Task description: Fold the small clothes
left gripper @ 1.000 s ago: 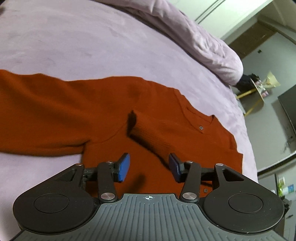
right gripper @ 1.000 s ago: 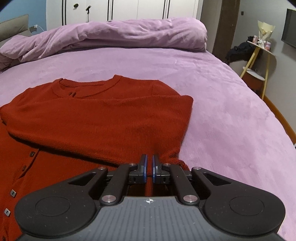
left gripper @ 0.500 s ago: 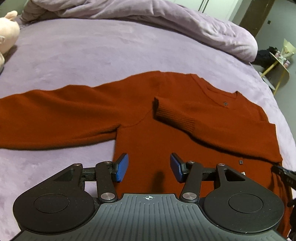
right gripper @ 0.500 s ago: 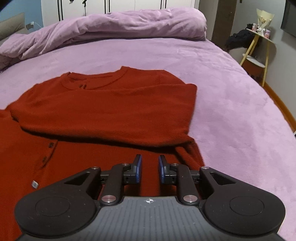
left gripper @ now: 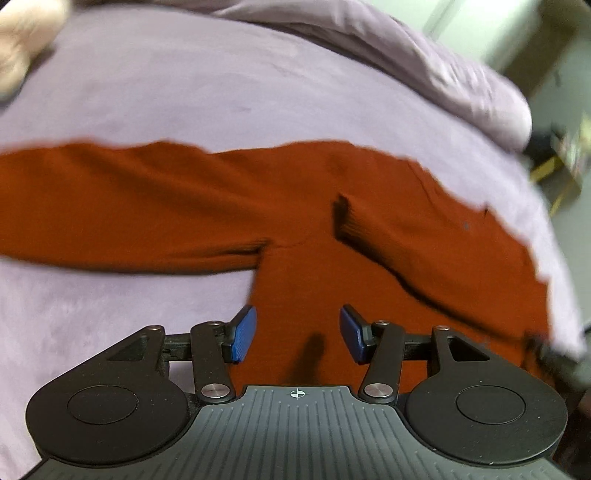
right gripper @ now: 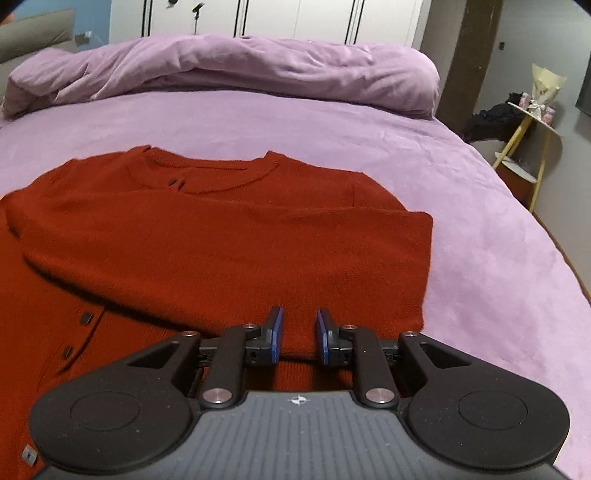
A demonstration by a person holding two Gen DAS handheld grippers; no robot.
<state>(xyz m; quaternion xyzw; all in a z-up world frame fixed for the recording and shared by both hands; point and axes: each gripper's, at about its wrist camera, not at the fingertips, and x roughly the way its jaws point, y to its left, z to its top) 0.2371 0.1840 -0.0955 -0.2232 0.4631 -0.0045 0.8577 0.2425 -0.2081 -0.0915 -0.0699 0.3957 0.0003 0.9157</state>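
Observation:
A rust-red buttoned cardigan (left gripper: 295, 229) lies flat on the purple bed (left gripper: 184, 92). One sleeve (left gripper: 110, 206) stretches out to the left in the left wrist view. The other sleeve (right gripper: 221, 240) is folded across the chest, its cuff (left gripper: 343, 218) near the middle. My left gripper (left gripper: 297, 334) is open and empty, just above the cardigan's body near the armpit. My right gripper (right gripper: 298, 338) is open and empty over the folded sleeve's lower edge, near the cardigan's right side.
A rolled purple duvet (right gripper: 221, 74) lies across the far end of the bed. A plush toy (left gripper: 26, 44) sits at the far left. A yellow-legged side table (right gripper: 532, 122) with a bouquet stands right of the bed. White wardrobes (right gripper: 295, 18) stand behind.
My right gripper opened, letting go of the folded sleeve, and drew back a little. My left gripper stayed open and swung left toward the outstretched sleeve.

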